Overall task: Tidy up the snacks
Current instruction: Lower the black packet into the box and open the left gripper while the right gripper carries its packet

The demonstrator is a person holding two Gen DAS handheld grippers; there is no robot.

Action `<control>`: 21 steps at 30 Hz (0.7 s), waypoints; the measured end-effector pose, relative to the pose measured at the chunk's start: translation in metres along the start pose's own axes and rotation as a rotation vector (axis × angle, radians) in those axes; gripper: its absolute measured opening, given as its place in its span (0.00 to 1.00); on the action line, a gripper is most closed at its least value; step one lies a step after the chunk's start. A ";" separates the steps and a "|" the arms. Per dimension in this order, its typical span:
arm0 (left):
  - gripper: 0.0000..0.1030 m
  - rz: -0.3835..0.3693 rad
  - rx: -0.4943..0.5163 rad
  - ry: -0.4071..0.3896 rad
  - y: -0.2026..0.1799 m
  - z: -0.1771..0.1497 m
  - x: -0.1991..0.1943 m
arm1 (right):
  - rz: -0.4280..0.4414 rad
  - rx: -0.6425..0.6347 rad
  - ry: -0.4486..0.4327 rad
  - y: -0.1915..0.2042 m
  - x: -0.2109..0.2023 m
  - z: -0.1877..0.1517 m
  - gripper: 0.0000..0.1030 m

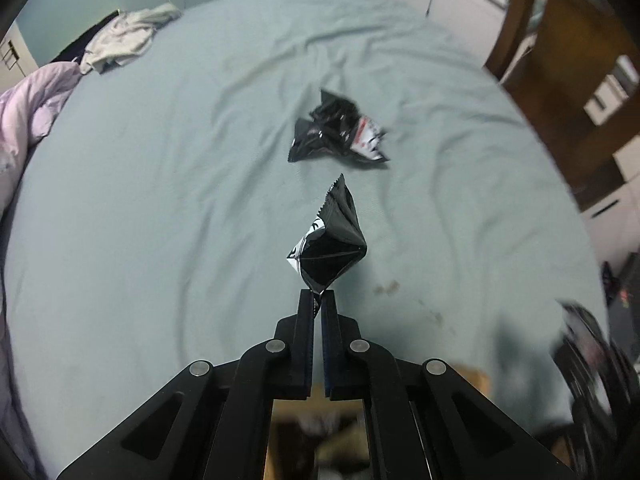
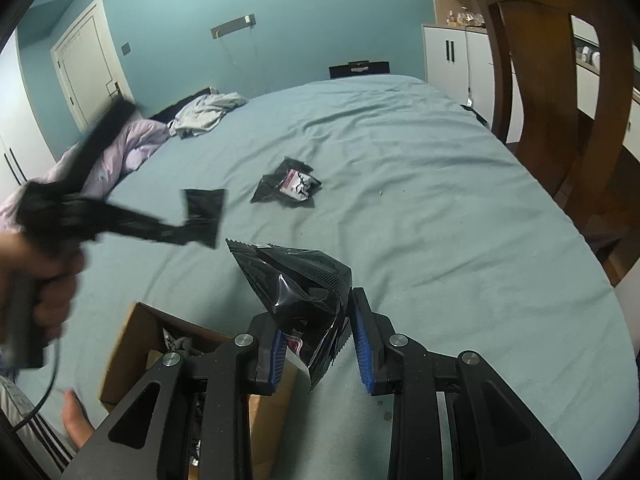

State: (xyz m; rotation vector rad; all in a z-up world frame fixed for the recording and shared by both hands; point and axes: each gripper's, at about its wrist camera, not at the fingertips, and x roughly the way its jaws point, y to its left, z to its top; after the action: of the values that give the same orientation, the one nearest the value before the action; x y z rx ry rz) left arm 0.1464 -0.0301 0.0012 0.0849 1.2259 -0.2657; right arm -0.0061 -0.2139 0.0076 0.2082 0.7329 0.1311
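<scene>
Left wrist view: the left gripper (image 1: 320,298) is pinched tight on one corner of a black snack packet (image 1: 330,246), lifting it clear of the bed (image 1: 160,200); another packet (image 1: 340,130) lies beyond.

Right wrist view: the right gripper (image 2: 316,340), partly closed, holds a crumpled packet (image 2: 298,284) near the cardboard box (image 2: 132,344), probably to drop it in.

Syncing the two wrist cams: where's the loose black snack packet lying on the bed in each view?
Left wrist: loose packet sits just above centre on the sheet, beyond the packet pinched in the left gripper.
Right wrist: same loose packet lies left of centre, mid-bed, beyond the packet in the right gripper.
Shared landmark: crumpled grey clothing at the bed's far left.
</scene>
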 end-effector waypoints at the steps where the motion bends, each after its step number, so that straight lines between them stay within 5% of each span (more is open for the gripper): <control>1: 0.03 -0.006 0.005 -0.015 0.000 -0.007 -0.012 | 0.000 0.007 -0.004 0.000 -0.004 -0.001 0.26; 10: 0.03 -0.070 0.130 -0.122 -0.005 -0.089 -0.086 | -0.012 -0.034 -0.049 0.012 -0.038 -0.011 0.26; 16: 0.03 -0.101 0.209 -0.133 -0.013 -0.137 -0.067 | 0.047 -0.014 -0.044 0.015 -0.061 -0.029 0.26; 21: 0.00 -0.041 0.170 -0.104 -0.013 -0.147 -0.046 | 0.024 -0.074 -0.029 0.028 -0.055 -0.030 0.27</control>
State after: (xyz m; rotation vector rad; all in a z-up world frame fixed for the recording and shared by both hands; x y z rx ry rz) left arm -0.0059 -0.0057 -0.0046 0.1906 1.1010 -0.4048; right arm -0.0675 -0.1928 0.0281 0.1484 0.6956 0.1774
